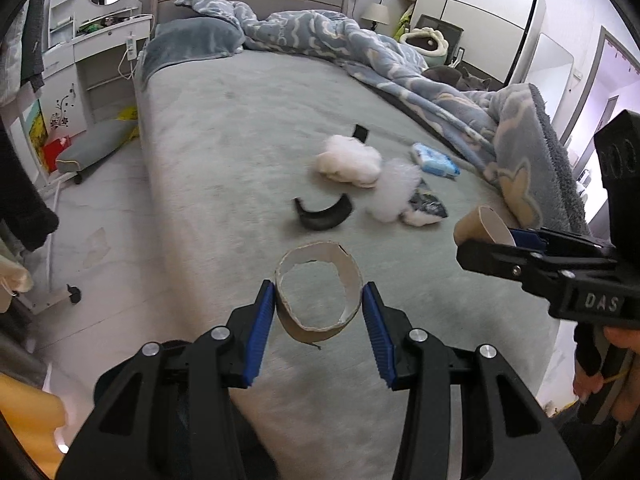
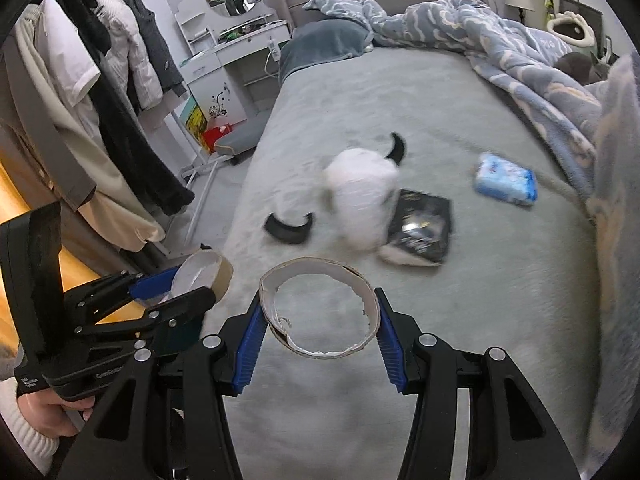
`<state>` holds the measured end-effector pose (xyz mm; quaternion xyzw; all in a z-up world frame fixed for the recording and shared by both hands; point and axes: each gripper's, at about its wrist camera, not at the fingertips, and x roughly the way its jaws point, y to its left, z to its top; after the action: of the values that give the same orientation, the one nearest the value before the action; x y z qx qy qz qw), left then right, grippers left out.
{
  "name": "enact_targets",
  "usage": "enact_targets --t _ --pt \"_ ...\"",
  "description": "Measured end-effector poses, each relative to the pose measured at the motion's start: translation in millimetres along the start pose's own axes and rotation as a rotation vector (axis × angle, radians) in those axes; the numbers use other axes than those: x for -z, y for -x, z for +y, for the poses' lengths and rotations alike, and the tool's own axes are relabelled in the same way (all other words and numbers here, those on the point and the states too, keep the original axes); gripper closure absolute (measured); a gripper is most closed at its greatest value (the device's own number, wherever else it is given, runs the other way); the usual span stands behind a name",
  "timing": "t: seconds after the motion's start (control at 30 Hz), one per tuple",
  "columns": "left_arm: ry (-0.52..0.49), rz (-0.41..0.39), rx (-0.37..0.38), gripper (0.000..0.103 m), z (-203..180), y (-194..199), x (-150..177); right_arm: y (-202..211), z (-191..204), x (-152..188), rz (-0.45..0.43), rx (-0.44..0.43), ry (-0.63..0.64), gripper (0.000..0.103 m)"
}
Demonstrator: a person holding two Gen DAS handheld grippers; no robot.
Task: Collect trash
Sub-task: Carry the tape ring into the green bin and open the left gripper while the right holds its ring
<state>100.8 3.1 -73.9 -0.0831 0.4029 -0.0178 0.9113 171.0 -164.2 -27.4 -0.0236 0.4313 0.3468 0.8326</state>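
My left gripper is shut on a cardboard ring and holds it above the grey bed; it also shows in the right wrist view. My right gripper is shut on a second cardboard ring, which also shows in the left wrist view. On the bed lie white fluffy wads, a curved black piece, a smaller black piece, a dark foil packet and a blue tissue pack.
A blue patterned blanket is heaped along the bed's right side, with a grey cat behind it. A coat rack with clothes, a white desk and a low stool stand to the bed's left.
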Motion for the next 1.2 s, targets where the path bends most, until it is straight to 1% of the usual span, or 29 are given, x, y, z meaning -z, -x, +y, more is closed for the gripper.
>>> enact_targets --t 0.13,0.27,0.47,0.6,0.73,0.9,1.0,1.2 --pt "0.020 0.018 -0.022 0.055 20.5 3.0 6.5 -2.4 22.7 2.7 -0.004 -0.020 -0.001 0.050" --pt "0.032 0.055 -0.069 0.055 43.0 2.4 17.4 -5.0 46.0 6.8 -0.006 -0.046 -0.004 0.050" --pt "0.117 0.102 -0.104 0.055 85.6 5.0 34.6 -15.8 74.6 7.3 0.012 -0.067 0.027 0.050" --pt "0.196 0.127 -0.107 0.055 112.1 7.2 44.4 -25.4 93.9 5.7 0.023 -0.091 0.036 0.050" --pt "0.247 0.156 -0.107 0.055 132.4 6.6 55.6 -37.6 114.8 4.7 0.044 -0.111 0.067 0.050" --pt "0.267 0.194 -0.119 0.055 150.2 2.0 67.2 -54.0 138.7 3.5 0.072 -0.136 0.095 0.050" --pt "0.269 0.243 -0.123 0.055 158.4 -5.4 77.3 -60.1 150.2 0.0 0.074 -0.148 0.104 0.050" --pt "0.284 0.353 -0.098 0.055 176.4 -22.0 95.6 -77.2 171.9 -0.6 0.108 -0.166 0.137 0.050"
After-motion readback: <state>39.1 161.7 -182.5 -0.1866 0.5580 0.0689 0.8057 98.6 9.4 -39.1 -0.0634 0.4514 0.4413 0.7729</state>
